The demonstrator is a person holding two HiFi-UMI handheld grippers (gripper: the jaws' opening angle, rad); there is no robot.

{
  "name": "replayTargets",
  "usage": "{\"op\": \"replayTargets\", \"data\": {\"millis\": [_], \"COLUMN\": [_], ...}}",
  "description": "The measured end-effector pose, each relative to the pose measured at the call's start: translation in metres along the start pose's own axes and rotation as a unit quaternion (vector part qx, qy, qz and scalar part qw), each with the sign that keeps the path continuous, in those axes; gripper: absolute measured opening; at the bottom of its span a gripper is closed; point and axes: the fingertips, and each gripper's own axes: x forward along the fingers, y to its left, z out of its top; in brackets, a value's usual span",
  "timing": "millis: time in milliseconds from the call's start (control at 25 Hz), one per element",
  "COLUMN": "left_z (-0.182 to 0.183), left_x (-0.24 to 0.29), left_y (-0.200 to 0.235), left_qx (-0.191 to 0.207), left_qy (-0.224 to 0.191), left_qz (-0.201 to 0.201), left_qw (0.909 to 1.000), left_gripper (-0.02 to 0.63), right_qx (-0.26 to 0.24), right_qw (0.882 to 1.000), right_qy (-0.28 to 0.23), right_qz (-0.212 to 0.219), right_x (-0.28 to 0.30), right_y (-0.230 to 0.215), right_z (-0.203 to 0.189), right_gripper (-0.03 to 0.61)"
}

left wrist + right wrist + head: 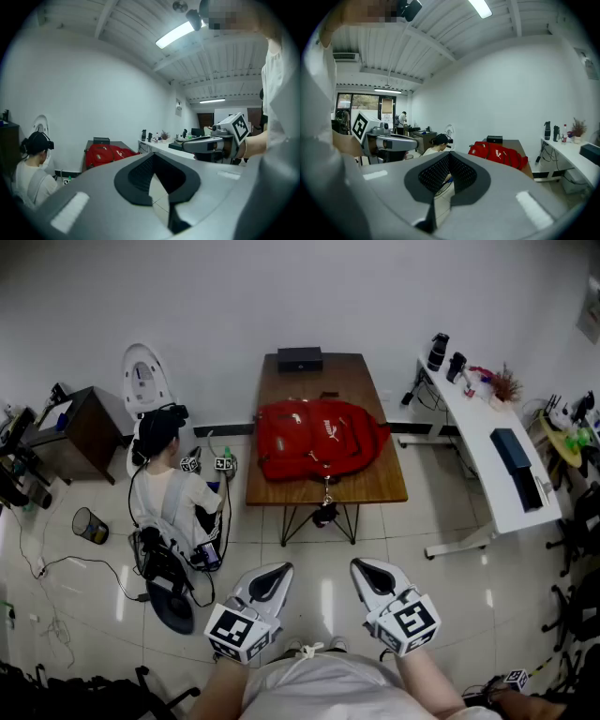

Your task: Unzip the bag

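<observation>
**A:** What lies on the wooden table point(375, 486)?
**B:** A red backpack point(319, 439), flat across its middle. A black box point(299, 358) sits at the far end, apart from the backpack.
**A:** And the grippers?
**B:** The left gripper point(272, 577) and the right gripper point(371, 576) are side by side near the lower edge. Both point toward the table and are well apart from it.
**A:** What flanks the table?
**B:** On the left, a seated person point(169, 493) wearing a headset. On the right, a white desk point(497, 474).

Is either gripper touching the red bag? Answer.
No, the left gripper and right gripper hover over the floor, well short of the red bag.
</observation>
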Motion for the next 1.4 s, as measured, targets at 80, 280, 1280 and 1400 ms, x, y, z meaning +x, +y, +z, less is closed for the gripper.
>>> {"op": "replayTargets", "data": {"millis": [80,280,1280,1400], "left_z": [-0.003,-0.011,0.008,0.006], "left_x": [-0.009,-0.026,0.214,0.243], "left_y": [0.012,0.047,0.159,0.165], "left_qx": [-0.002,-0.010,-0.014,-0.023], "left_qy": [0.001,0.006,0.028,0.039], "left_qz": [0.001,0.003,0.047,0.051], "left_qw": [1.0000,0.9999,0.9984,0.9977], "left_gripper": [0.007,0.008,0.008,0.007], "right_qx": [0.002,0.003,0.016,0.019], "right_qw": [1.000,1.000,0.999,0.998], "right_qy": [0.000,0.001,0.045,0.054], "right_qz": [-0.001,-0.005,0.022,0.024], "right_x": [0.012,0.044,0.167,0.180], "right_y": [0.008,0.023,-0.216,-0.244], "right_z": [0.000,0.000,0.003,0.003], "right_gripper": [0.002,0.002,0.002,0.002]}}
